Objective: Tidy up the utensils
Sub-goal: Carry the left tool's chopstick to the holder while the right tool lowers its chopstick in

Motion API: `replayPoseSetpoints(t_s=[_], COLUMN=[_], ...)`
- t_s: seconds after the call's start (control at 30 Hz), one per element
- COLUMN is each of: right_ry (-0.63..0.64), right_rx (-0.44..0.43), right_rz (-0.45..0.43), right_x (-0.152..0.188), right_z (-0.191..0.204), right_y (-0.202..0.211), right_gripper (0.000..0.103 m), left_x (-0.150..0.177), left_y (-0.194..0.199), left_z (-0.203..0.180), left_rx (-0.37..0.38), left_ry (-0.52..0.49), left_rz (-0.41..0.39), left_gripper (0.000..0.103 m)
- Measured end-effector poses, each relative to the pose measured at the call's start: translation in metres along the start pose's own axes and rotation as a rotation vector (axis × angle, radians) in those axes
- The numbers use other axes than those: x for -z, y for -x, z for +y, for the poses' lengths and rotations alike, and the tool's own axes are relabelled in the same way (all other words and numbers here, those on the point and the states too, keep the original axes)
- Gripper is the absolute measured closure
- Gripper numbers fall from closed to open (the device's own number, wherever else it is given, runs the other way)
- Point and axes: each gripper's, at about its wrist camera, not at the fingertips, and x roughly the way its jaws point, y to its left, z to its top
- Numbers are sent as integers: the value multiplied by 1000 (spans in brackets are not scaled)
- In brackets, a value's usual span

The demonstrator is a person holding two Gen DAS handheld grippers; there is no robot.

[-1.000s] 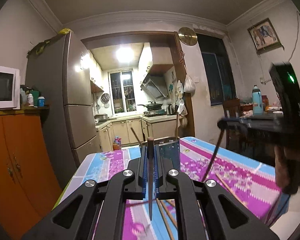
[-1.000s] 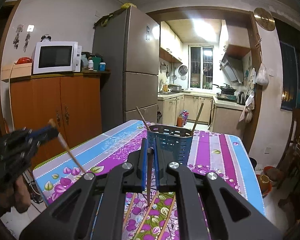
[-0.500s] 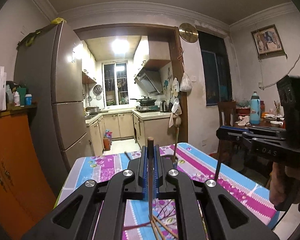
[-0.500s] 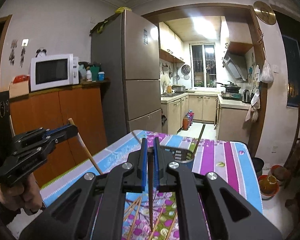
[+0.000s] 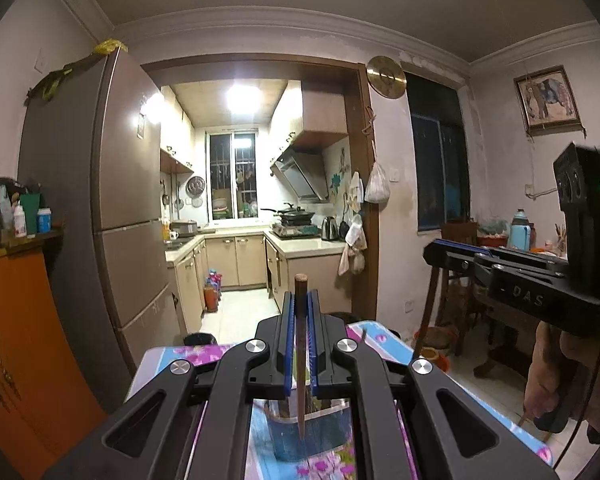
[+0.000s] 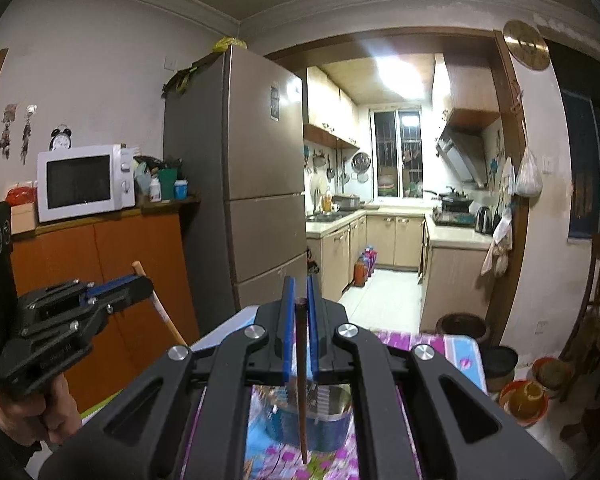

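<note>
Each gripper is shut on one dark wooden chopstick that hangs point down. In the left wrist view the left gripper point(image 5: 300, 312) pinches a chopstick point(image 5: 300, 360) whose tip hangs over the blue utensil holder point(image 5: 312, 436) on the flowered tablecloth point(image 5: 188, 354). In the right wrist view the right gripper point(image 6: 299, 312) pinches another chopstick point(image 6: 301, 384) above the same holder point(image 6: 320, 428). The right gripper point(image 5: 434, 250) shows at the right of the left view. The left gripper point(image 6: 144, 286) shows at the left of the right view, holding its lighter-looking chopstick point(image 6: 160, 308).
A tall fridge point(image 6: 256, 184) and an orange cabinet point(image 6: 100, 280) with a white microwave point(image 6: 84, 182) stand left of the table. The kitchen doorway lies straight ahead. A wooden chair point(image 5: 452, 280) and a cluttered side table stand at the right; bowls point(image 6: 524, 400) sit on the floor.
Both grippers have risen with their chopsticks. The table and holder have dropped low in both views, and the holder now lies under the chopstick tips.
</note>
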Motion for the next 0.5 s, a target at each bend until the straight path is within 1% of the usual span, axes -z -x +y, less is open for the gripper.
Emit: replayPoseSetpoints(t_s=[0.13,0.27,0.37,0.5], right_ry=[16,26,12,-13], right_rx=[7,15,13,13], right_rz=[-25,-33,-23,8], right_x=[-22,-28,-23,-8], right_z=[-6,-14,-21,-33], right_y=[-22,-45,-61,-83], right_gripper=[98,98,98,98], left_x=[-15,-17,-12,5], left_y=[-25,-49,-71,-96], left_z=[0,4,9,12], left_rx=[-20,-35,-39,-43], left_ry=[2,11,27,25], left_rz=[-7,-5,15,54], left_gripper=[96,96,96,96])
